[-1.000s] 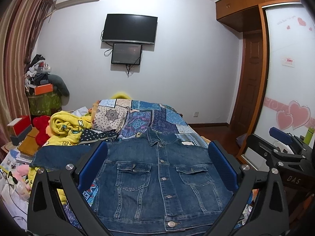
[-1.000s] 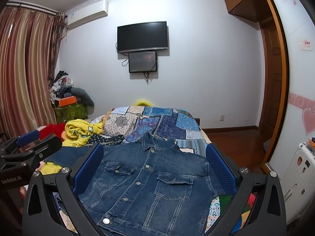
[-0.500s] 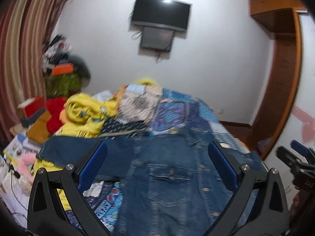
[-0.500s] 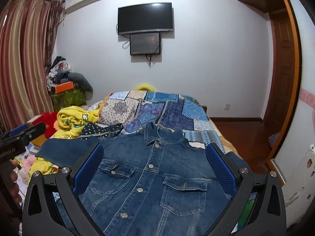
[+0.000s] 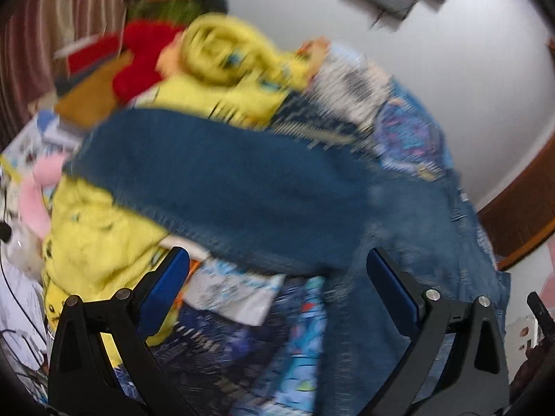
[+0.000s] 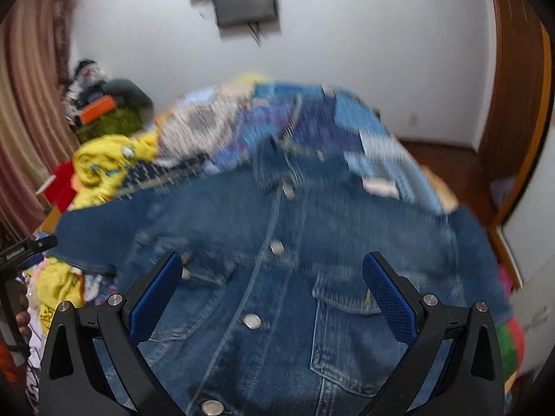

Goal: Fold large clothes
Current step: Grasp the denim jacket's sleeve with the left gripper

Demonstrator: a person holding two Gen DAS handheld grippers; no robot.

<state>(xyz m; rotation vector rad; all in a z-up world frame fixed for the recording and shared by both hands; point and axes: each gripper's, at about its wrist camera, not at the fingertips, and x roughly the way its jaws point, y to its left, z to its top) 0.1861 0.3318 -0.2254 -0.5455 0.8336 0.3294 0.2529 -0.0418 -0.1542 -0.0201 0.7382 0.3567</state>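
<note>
Both tongs gape, empty: left tongs (image 5: 277,277) above denim jacket's (image 6: 277,277) spread sleeve (image 5: 215,180), right tongs (image 6: 272,277) over chest. Advice: pinch sleeve cuff, fold inward flat.

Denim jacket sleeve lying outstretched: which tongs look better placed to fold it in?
Probably left. The left tongs, open, face the blue denim jacket's outstretched sleeve; the right tongs, also open, hover over its buttoned front.
</note>
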